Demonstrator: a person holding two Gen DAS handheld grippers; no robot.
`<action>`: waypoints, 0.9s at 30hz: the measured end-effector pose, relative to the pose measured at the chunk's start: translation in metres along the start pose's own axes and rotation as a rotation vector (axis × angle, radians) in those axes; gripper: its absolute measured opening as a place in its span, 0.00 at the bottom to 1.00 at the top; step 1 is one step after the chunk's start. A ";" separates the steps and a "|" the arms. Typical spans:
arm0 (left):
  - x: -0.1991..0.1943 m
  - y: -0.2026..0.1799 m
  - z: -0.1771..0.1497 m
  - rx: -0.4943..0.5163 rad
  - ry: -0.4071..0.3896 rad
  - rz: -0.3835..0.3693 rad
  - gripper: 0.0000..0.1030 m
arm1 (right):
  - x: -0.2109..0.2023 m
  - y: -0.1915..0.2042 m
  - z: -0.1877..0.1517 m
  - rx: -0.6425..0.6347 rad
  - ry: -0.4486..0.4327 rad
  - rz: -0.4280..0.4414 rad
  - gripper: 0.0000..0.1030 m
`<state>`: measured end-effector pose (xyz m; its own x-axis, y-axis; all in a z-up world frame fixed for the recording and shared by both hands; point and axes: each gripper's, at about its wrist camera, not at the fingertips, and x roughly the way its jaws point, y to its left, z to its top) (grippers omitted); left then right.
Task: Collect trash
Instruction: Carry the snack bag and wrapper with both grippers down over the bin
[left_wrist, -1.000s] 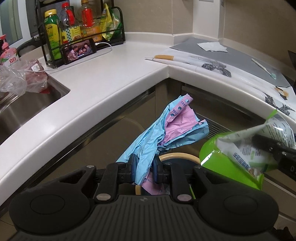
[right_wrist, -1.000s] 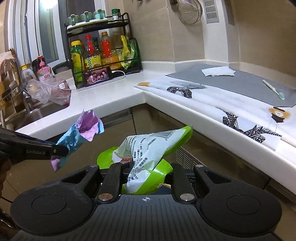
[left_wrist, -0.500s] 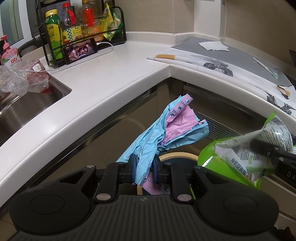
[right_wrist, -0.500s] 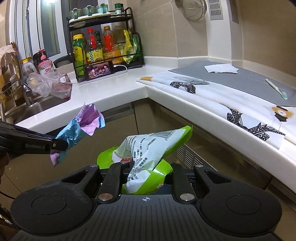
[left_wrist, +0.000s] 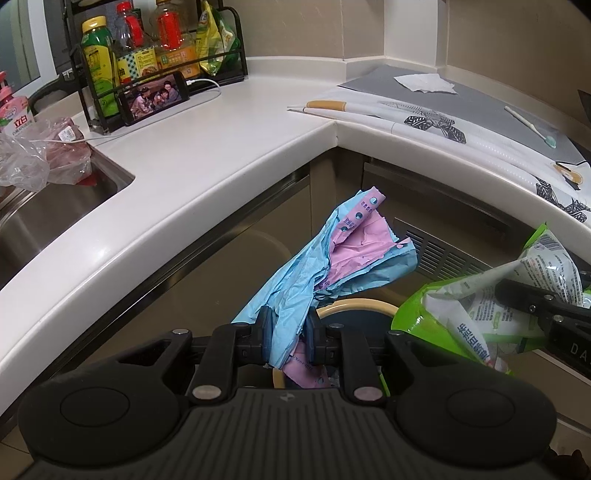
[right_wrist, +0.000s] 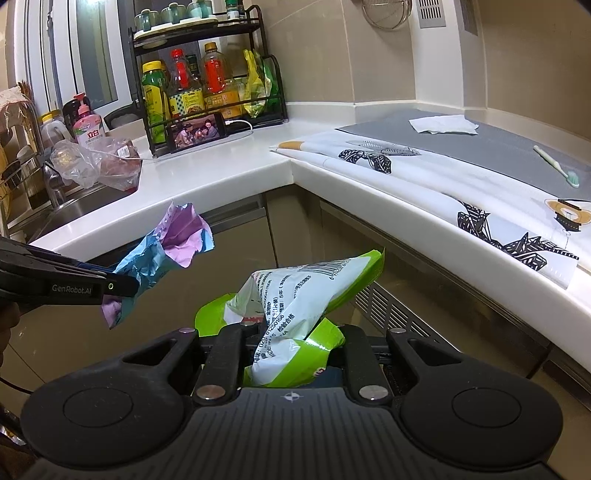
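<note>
My left gripper (left_wrist: 289, 336) is shut on a crumpled blue and pink wrapper (left_wrist: 343, 251), held in the air in front of the counter corner. Below it sits a round bin with a tan rim (left_wrist: 354, 305) and a dark inside. My right gripper (right_wrist: 291, 343) is shut on a green and white snack bag (right_wrist: 306, 291). In the left wrist view that bag (left_wrist: 480, 306) hangs at the right, beside the bin. In the right wrist view the blue and pink wrapper (right_wrist: 170, 247) shows at the left, clamped by the left gripper (right_wrist: 114, 286).
A white L-shaped counter (left_wrist: 207, 147) wraps round the corner above beige cupboards. On it stand a black rack of bottles (left_wrist: 147, 55), a phone (left_wrist: 155, 98), a patterned cloth (right_wrist: 424, 173), a grey mat with a tissue (right_wrist: 443, 123) and a toothbrush (right_wrist: 556, 170). A sink (left_wrist: 44, 218) holds a plastic bag.
The green bag and right gripper have shifted slightly right and lower in the left wrist view. The left gripper and its wrapper hold still.
</note>
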<state>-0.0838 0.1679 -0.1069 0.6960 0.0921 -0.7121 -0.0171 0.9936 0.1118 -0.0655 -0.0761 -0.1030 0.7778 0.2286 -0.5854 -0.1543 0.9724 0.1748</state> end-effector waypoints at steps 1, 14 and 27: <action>0.001 0.000 0.000 0.000 0.000 0.001 0.19 | 0.001 0.000 0.000 0.001 0.002 0.000 0.16; 0.016 -0.005 0.002 0.001 0.029 -0.006 0.19 | 0.011 -0.004 -0.003 0.009 0.025 -0.013 0.16; 0.051 -0.019 0.008 0.024 0.056 -0.034 0.19 | 0.035 -0.010 -0.010 -0.016 0.052 -0.040 0.16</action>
<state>-0.0424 0.1534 -0.1393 0.6547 0.0630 -0.7532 0.0231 0.9944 0.1032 -0.0427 -0.0775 -0.1328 0.7509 0.1916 -0.6320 -0.1341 0.9813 0.1381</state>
